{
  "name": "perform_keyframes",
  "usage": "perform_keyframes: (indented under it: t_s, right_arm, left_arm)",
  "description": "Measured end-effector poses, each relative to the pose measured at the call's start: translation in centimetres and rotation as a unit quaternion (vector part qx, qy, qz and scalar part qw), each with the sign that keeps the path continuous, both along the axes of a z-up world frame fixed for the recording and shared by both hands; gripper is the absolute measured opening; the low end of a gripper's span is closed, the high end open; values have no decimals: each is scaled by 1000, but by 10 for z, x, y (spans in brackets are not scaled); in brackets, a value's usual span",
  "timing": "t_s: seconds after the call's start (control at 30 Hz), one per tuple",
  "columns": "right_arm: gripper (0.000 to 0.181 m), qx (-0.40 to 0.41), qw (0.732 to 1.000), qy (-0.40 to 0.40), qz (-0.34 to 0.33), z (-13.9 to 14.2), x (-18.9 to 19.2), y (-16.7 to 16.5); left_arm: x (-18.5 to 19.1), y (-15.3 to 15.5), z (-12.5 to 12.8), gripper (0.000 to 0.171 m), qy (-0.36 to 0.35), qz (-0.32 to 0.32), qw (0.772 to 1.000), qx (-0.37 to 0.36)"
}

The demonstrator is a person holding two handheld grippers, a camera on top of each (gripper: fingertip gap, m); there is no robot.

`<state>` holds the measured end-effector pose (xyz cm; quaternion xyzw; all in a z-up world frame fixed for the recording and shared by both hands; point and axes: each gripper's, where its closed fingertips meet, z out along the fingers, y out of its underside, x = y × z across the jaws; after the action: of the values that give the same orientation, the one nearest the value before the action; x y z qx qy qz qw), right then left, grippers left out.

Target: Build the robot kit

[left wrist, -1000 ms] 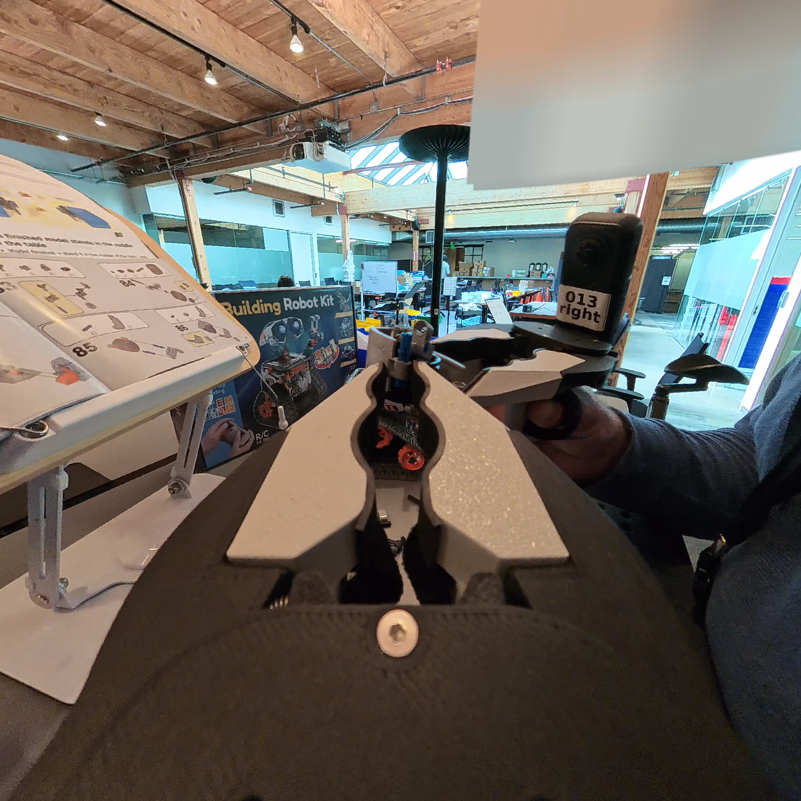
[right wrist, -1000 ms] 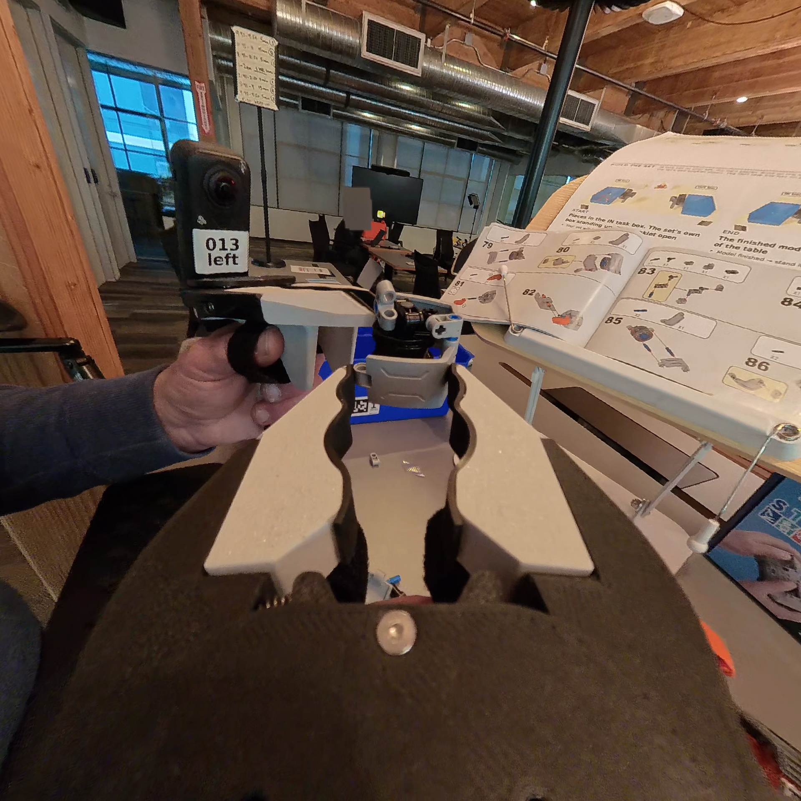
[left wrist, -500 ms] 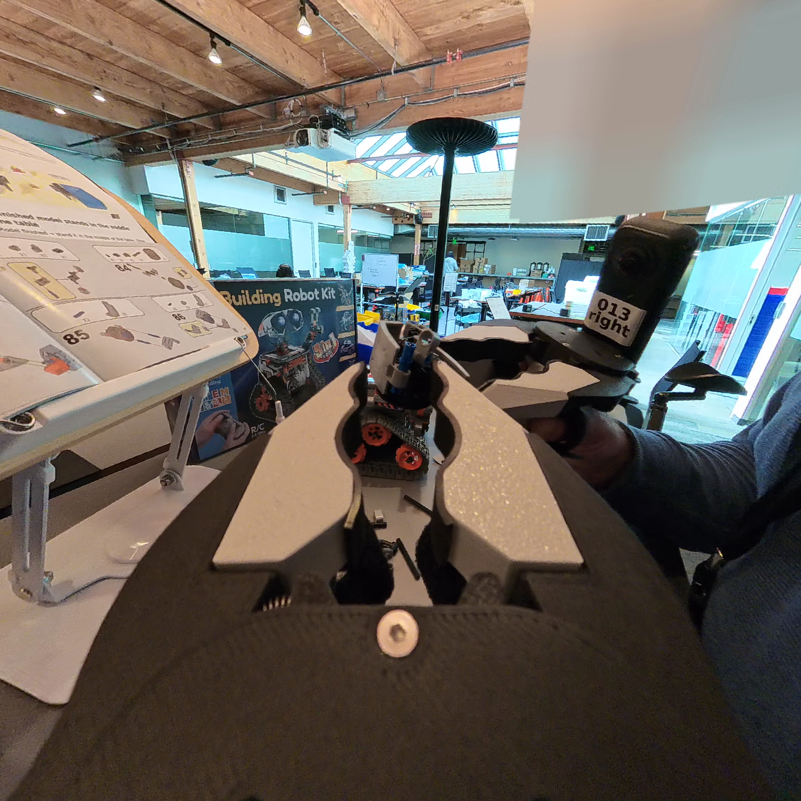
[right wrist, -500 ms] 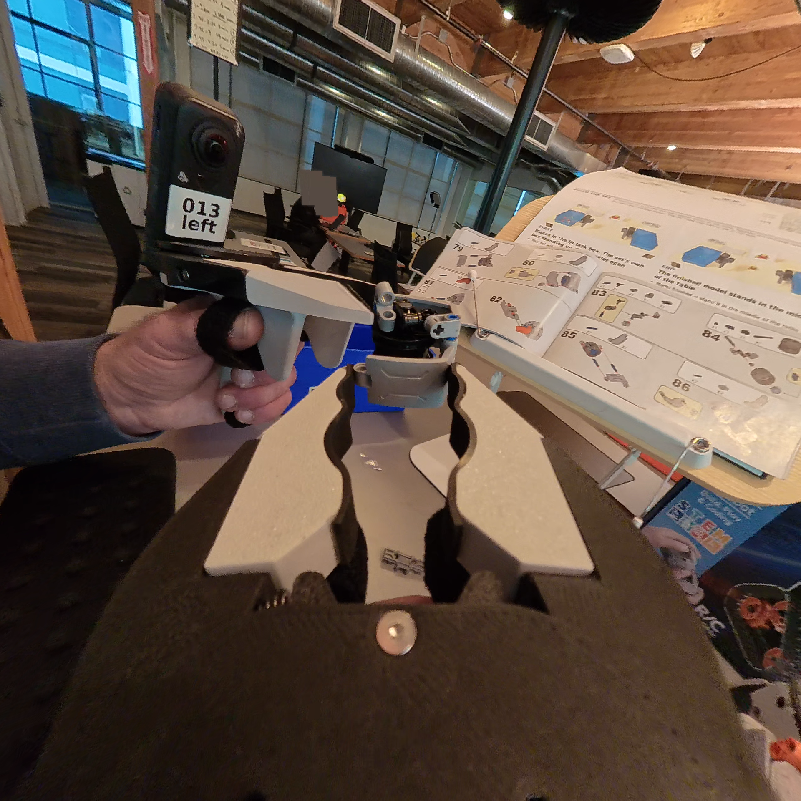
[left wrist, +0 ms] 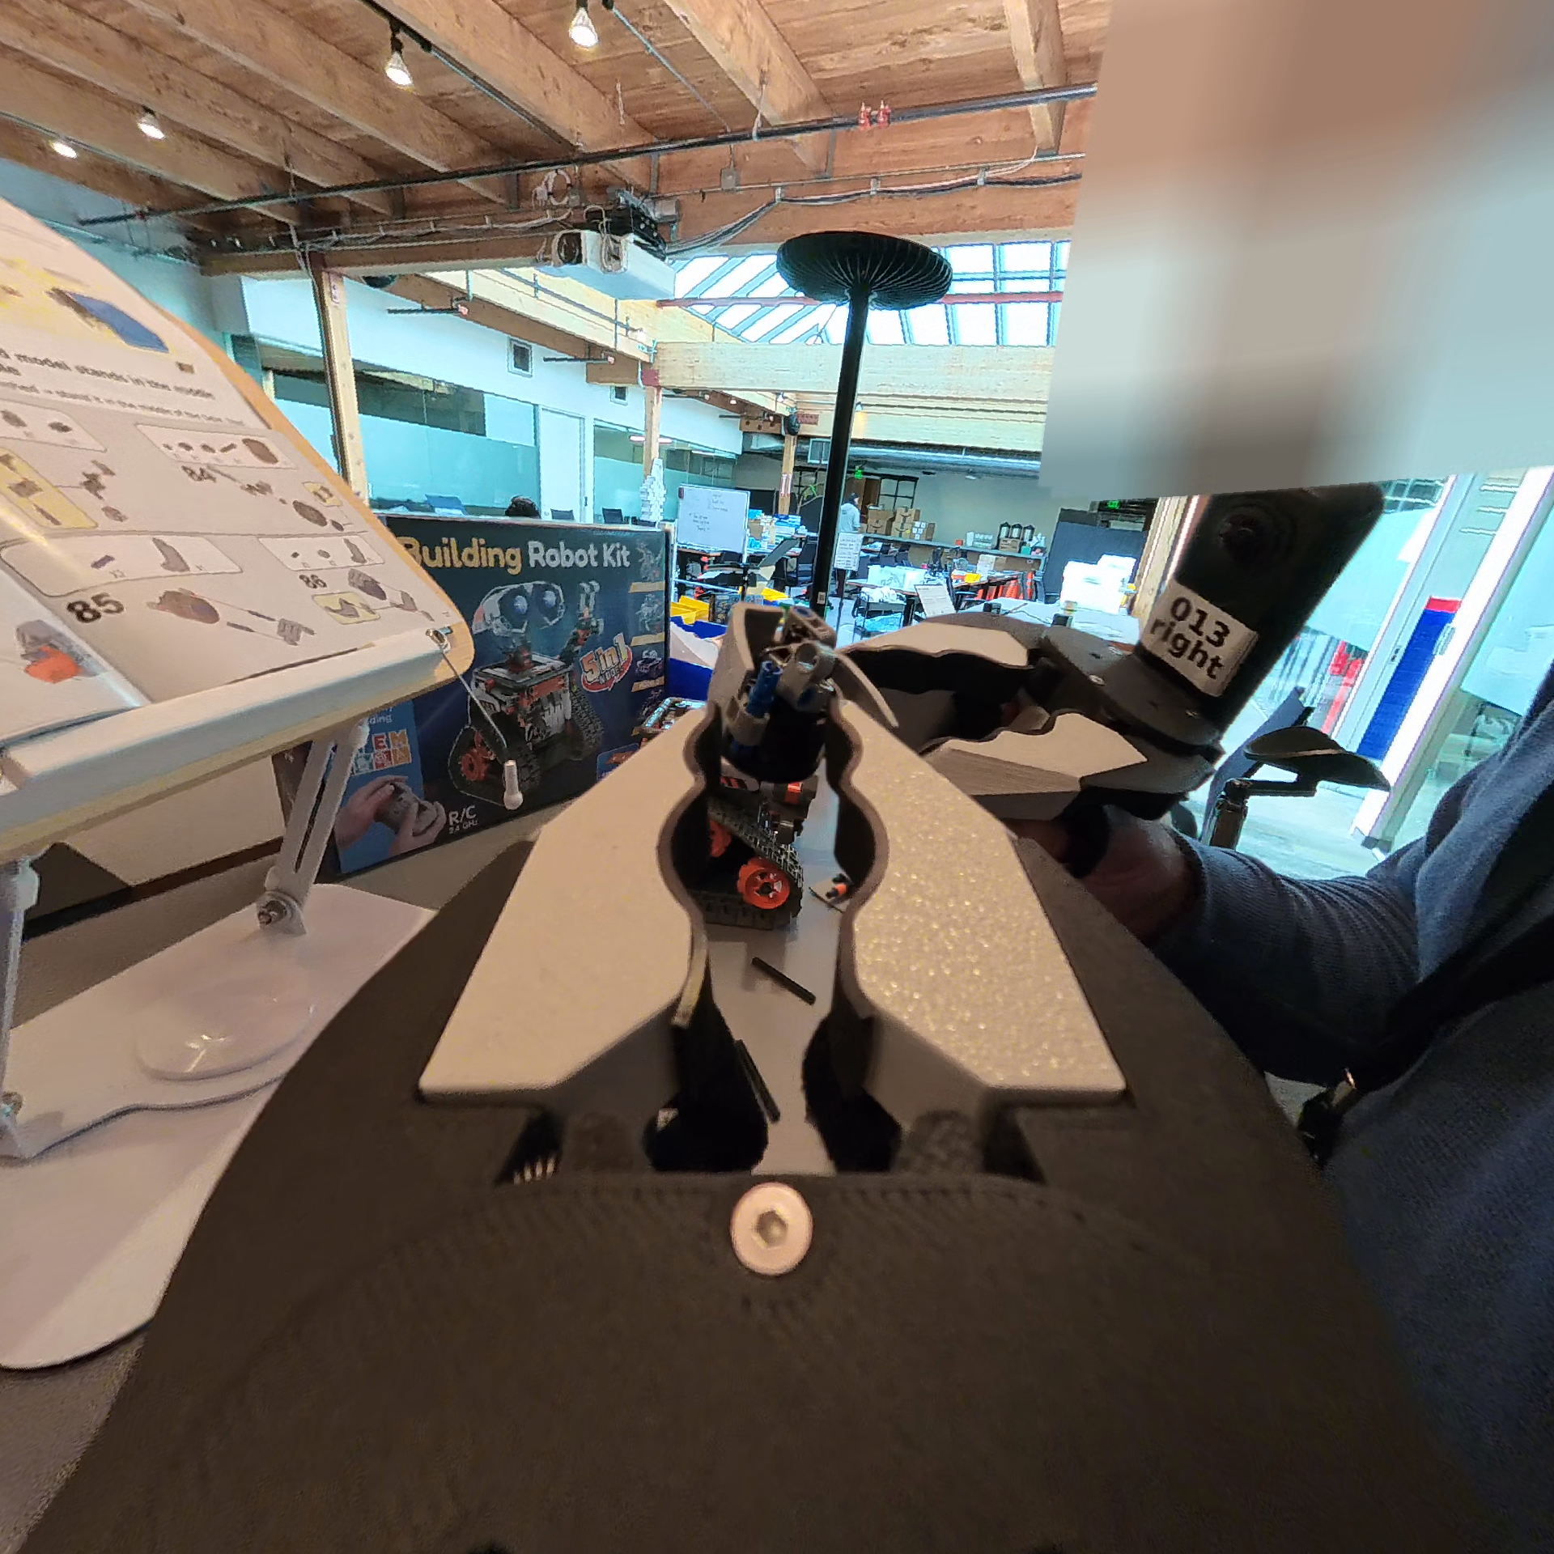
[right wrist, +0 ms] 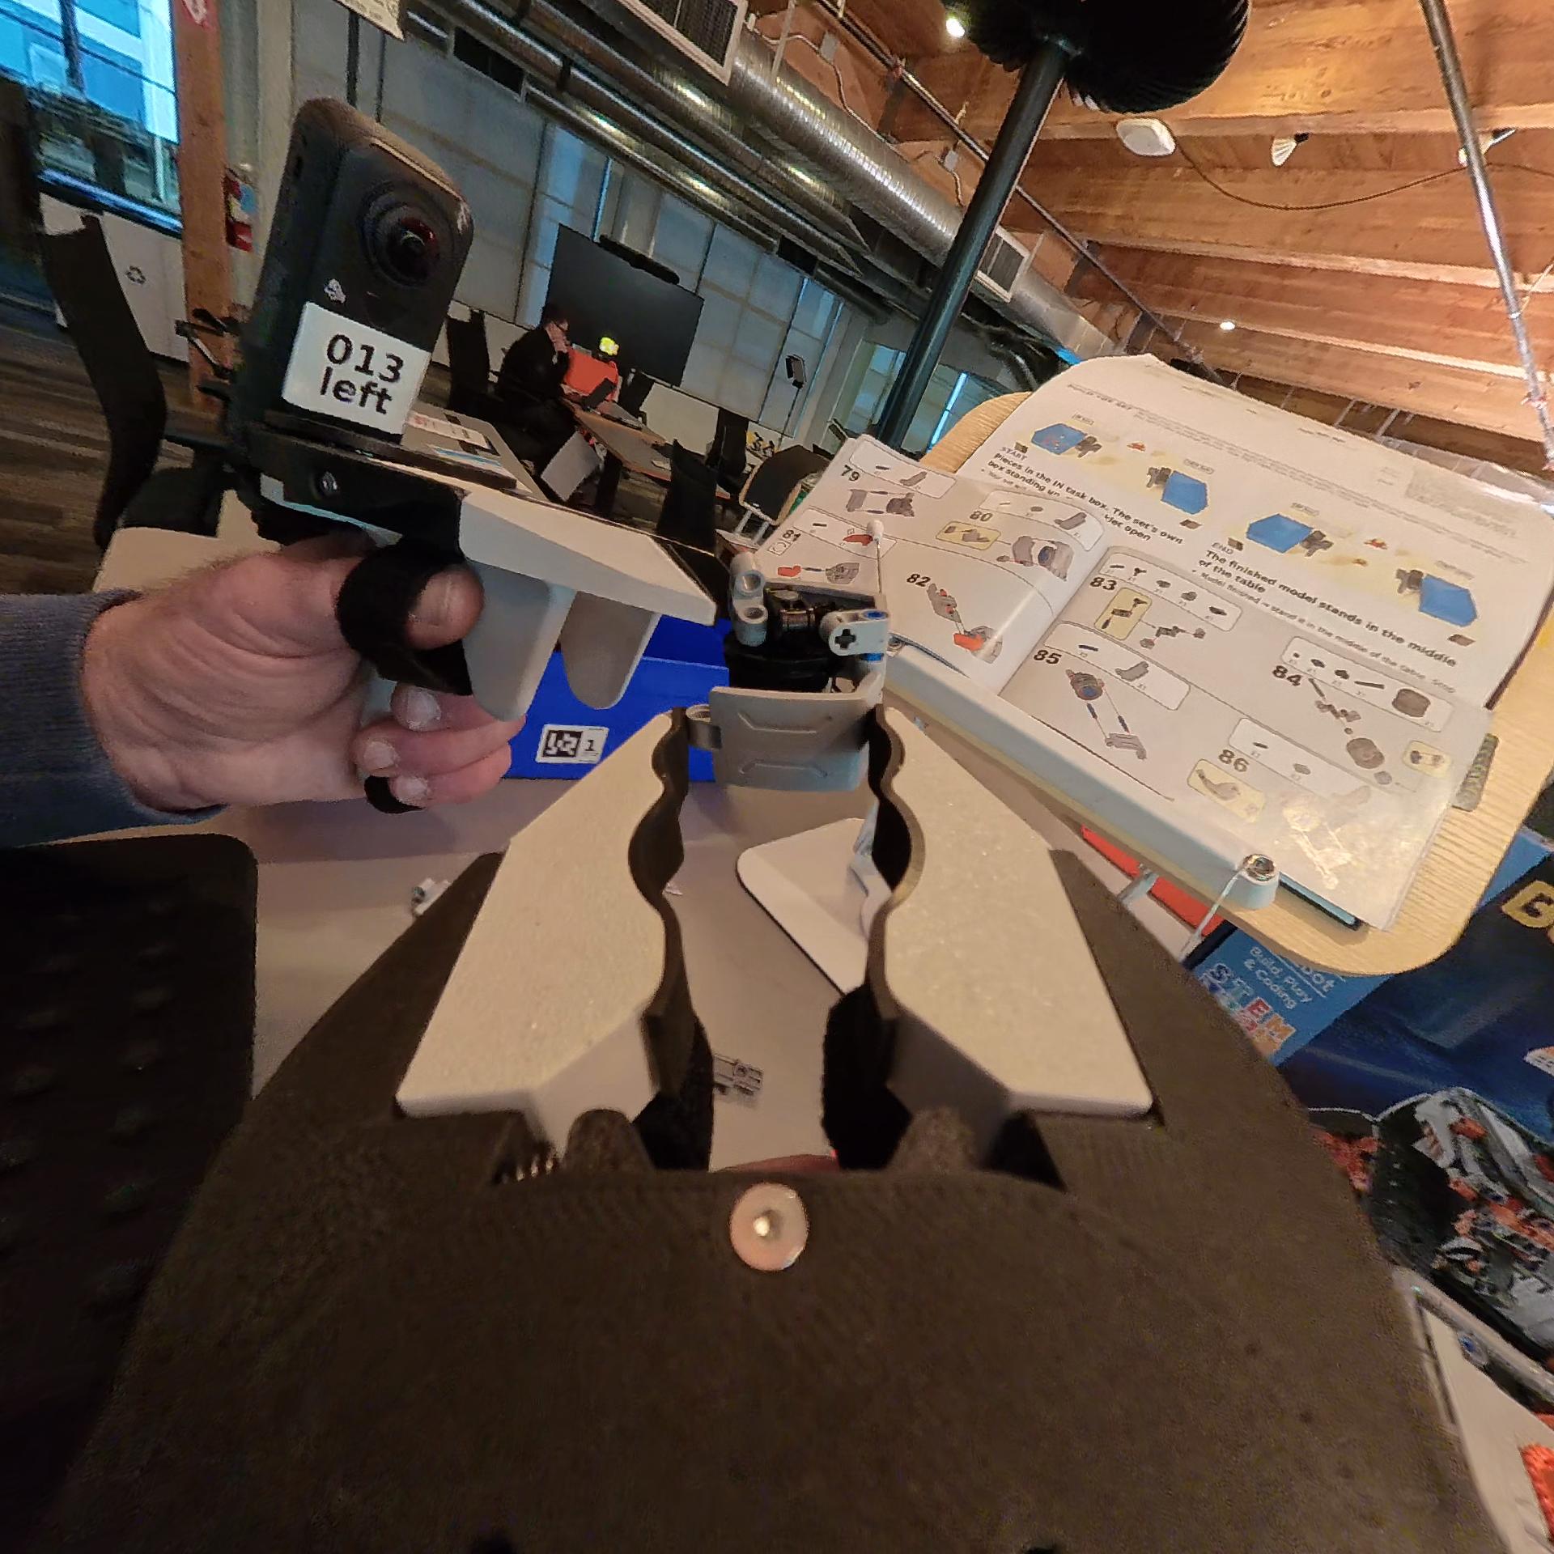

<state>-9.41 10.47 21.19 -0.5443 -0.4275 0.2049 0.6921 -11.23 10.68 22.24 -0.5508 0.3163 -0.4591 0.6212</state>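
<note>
Above the table, both grippers clamp 1 tracked toy robot: left gripper, right gripper on its grey panel. Uneven squeezing could pop pieces loose.

Both views bright, daylight-dominated. Left wrist view: skylight at 12 o'clock and glass wall at 3 o'clock are slightly overexposed; ceiling spotlights at 11 o'clock show as small hot points. Strong wide-angle bowing: roof beams curve toward the edges.

Right wrist view: warmer cast from the wooden ceiling; window at 10 o'clock is blown to pale blue. Glare patch on the laminated instruction sheet at 3 o'clock. Box at 4 o'clock smears soft. Shadows soft and diffuse throughout.
</note>
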Motion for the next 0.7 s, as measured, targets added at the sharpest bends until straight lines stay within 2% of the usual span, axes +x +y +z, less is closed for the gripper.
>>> perform_keyframes:
  t_s: [0.13, 0.27, 0.5, 0.7]
  right_arm:
    - [41, 51, 997, -40, -45, -1, 2, 3]
    - [41, 97, 989, -84, -78, -3, -1, 2]
    - [40, 183, 967, -145, -100, -4, -8, -6]
    - [41, 178, 971, -132, -91, -2, -7, -8]
  left_arm:
    - [2, 3, -9, 37, -13, -14, 999, -50]
    - [11, 1, -18, 45, -50, -66, 988, -130]
    - [14, -4, -7, 39, -135, -143, 964, -176]
    - [15, -3, -5, 37, -157, -150, 960, -176]
